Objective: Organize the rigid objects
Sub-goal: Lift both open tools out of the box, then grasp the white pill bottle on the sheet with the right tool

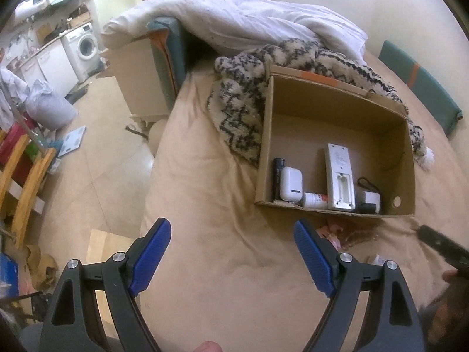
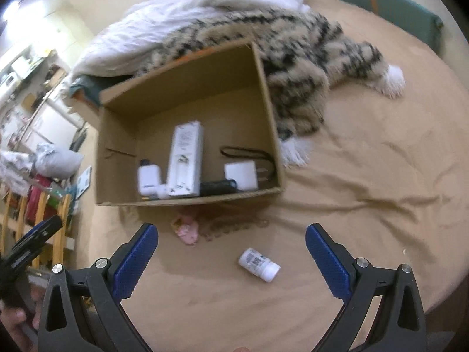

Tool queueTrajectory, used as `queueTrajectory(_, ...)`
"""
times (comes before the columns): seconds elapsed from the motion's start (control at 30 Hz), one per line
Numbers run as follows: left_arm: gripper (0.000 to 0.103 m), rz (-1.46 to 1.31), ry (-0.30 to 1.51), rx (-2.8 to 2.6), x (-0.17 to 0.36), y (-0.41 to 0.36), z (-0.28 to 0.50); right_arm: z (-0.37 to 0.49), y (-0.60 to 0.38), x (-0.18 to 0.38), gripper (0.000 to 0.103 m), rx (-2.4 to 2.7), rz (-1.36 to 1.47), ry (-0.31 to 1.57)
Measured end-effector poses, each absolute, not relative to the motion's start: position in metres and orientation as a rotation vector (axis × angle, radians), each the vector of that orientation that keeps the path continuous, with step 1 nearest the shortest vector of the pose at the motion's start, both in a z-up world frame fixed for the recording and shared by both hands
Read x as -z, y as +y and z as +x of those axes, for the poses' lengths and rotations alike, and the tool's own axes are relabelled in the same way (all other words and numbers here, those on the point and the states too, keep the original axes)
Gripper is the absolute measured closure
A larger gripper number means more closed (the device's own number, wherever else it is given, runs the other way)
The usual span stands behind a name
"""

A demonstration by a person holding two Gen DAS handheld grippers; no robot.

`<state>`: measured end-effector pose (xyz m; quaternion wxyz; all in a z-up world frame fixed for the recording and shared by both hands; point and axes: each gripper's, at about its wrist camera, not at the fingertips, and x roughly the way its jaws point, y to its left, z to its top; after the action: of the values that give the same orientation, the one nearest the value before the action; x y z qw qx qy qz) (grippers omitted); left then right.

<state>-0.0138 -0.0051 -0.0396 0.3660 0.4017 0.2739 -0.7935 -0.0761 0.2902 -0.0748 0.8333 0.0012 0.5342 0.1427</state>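
An open cardboard box (image 1: 407,158) (image 2: 269,99) sits on the beige bedsheet. Inside lie a white remote (image 1: 339,173) (image 2: 186,161), a white earbud case (image 1: 290,183) (image 2: 149,179), a black cylinder (image 1: 278,176), a small white bottle (image 1: 315,201), a white charger block (image 1: 370,199) (image 2: 241,175) and a black object (image 2: 218,187). A white pill bottle (image 2: 258,264) lies loose on the sheet between and just ahead of my right gripper (image 2: 231,252), which is open and empty. My left gripper (image 1: 233,246) hangs open over bare sheet, left of the box.
A patterned fuzzy blanket (image 1: 243,99) (image 2: 299,67) and a white duvet (image 1: 234,14) lie behind the box. A pink scrap (image 2: 187,230) lies by the box's near wall. The bed edge drops to the floor on the left, with wooden rails (image 1: 26,182).
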Motion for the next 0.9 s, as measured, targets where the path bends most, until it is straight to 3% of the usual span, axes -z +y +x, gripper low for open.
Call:
queueTrajectory(0.37,0.019,1.056,0.743,2.062,0.041,-0.004,-0.013,-0.072,0.264,0.156,0.000,0.118,0.362,1.418)
queueTrajectory(0.57,0.019,1.076,0.749,2.072,0.043,-0.003,-0.016,-0.077,0.265,0.183,0.000,0.314,0.533,1.408)
queueTrajectory(0.73,0.019,1.132,0.722,2.141,0.047,-0.002,-0.020,-0.074,0.288,0.191,0.000,0.378,0.391,1.409)
queueTrajectory(0.8,0.019,1.143,0.719,2.145,0.048,-0.001,-0.022,-0.076,0.291,0.191,0.000,0.483,0.456,1.372)
queueTrajectory(0.83,0.019,1.144,0.717,2.147,0.049,0.000,-0.022,-0.078,0.291,0.191,0.002,0.521,0.477,1.358)
queueTrajectory(0.9,0.019,1.148,0.704,2.154,0.049,0.002,-0.024,-0.079,0.293,0.188,0.023,0.552,0.435,1.351)
